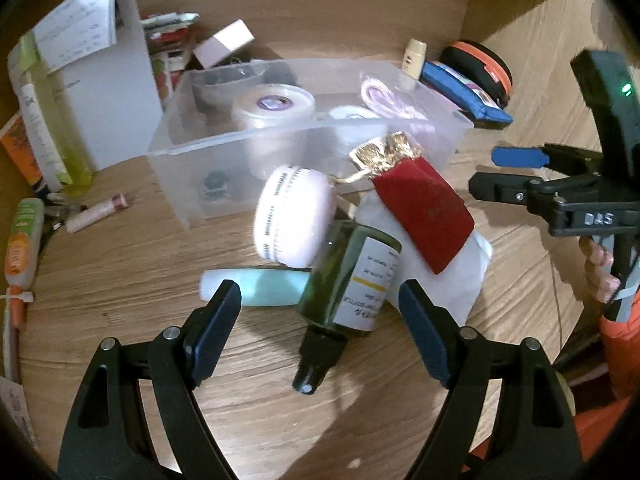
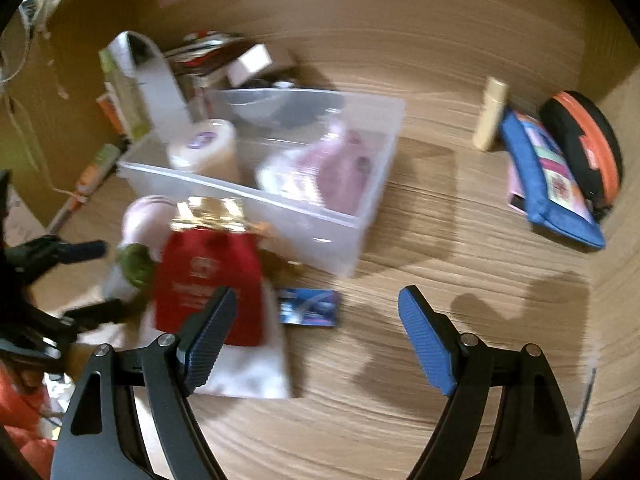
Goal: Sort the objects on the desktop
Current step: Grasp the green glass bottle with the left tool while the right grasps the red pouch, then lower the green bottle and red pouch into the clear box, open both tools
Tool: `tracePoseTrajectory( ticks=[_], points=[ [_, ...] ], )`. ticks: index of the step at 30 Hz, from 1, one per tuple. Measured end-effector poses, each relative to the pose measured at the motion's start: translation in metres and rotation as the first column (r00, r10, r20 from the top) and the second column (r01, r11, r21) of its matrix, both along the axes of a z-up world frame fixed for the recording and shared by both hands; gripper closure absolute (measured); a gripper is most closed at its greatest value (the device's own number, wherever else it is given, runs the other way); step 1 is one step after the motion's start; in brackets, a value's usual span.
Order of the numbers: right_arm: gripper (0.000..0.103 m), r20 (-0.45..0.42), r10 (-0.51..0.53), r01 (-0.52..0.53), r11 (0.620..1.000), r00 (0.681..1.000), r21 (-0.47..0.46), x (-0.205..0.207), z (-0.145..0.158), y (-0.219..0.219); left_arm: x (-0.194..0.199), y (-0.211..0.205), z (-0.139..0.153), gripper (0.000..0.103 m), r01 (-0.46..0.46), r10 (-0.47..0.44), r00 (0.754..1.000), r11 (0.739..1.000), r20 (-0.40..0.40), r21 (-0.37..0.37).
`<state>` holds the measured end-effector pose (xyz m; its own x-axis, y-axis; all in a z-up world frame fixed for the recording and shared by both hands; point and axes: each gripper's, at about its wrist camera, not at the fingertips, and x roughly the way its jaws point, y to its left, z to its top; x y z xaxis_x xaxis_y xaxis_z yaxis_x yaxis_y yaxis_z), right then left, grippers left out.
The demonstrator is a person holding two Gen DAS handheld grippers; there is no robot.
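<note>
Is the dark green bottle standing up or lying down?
Lying down. The green bottle rests on its side on the desk, black cap toward the open left tongs.

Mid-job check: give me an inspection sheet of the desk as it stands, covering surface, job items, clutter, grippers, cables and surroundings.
Surface: wood-grain desk, partly bare on the right.
Job's things: clear plastic bin holding a white jar and pink items; in front of it a green spray bottle, red pouch, pink round case, teal tube and a white sheet under the pouch.
Clutter: blue pouch, black-and-orange case, beige bottle, packets and boxes far left.
Grippers: left gripper open, around the spray bottle's nozzle end; right gripper open, empty.
Cables: nothing seen.
Surroundings: wooden walls behind and right.
</note>
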<state>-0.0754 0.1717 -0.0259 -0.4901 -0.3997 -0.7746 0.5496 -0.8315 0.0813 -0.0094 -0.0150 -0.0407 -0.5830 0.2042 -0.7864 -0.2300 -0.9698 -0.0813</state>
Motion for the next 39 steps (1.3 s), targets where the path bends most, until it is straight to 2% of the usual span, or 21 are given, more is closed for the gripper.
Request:
tracePoseTrajectory(
  ticks=[6, 11, 13, 15, 16, 26, 33, 39],
  points=[
    [0.022, -0.002, 0.089, -0.089, 0.996, 0.996, 0.015, 0.008, -0.003, -0.038, -0.008, 0.003, -0.008, 0.023, 0.006, -0.007, 1.0, 0.999, 0.024, 0.034],
    [0.023, 0.019, 0.135, -0.136, 0.99, 0.991, 0.039, 0.006, -0.015, -0.06, -0.011, 0.0, -0.009, 0.037, 0.003, -0.005, 1.0, 0.998, 0.017, 0.067],
    [0.025, 0.015, 0.135, -0.136, 0.99, 0.991, 0.047, 0.005, -0.018, -0.065, -0.012, -0.001, -0.009, 0.05, 0.009, -0.01, 1.0, 0.997, 0.018, 0.082],
    [0.034, 0.028, 0.146, -0.147, 0.989, 0.989, 0.028, 0.004, -0.019, -0.065, -0.014, -0.001, -0.008, 0.058, 0.015, -0.017, 1.0, 0.996, 0.019, 0.085],
    [0.044, 0.042, 0.16, -0.16, 0.987, 0.986, 0.013, 0.004, -0.02, -0.064, -0.014, -0.001, -0.008, 0.061, 0.015, -0.016, 1.0, 0.997, 0.017, 0.081],
    [0.071, -0.018, 0.161, -0.161, 0.987, 0.987, 0.013, 0.02, -0.006, -0.057, -0.007, -0.006, 0.006, 0.062, 0.013, -0.01, 1.0, 0.995, -0.028, 0.104],
    [0.071, -0.03, 0.133, -0.134, 0.991, 0.991, -0.012, 0.026, 0.004, -0.041, 0.001, -0.01, 0.026, 0.062, -0.001, 0.011, 0.996, 0.993, -0.083, 0.117],
    [0.071, -0.035, 0.109, -0.109, 0.994, 0.993, -0.001, 0.029, 0.004, -0.028, 0.001, -0.01, 0.031, 0.062, -0.002, 0.014, 0.996, 0.992, -0.093, 0.126]
  ],
)
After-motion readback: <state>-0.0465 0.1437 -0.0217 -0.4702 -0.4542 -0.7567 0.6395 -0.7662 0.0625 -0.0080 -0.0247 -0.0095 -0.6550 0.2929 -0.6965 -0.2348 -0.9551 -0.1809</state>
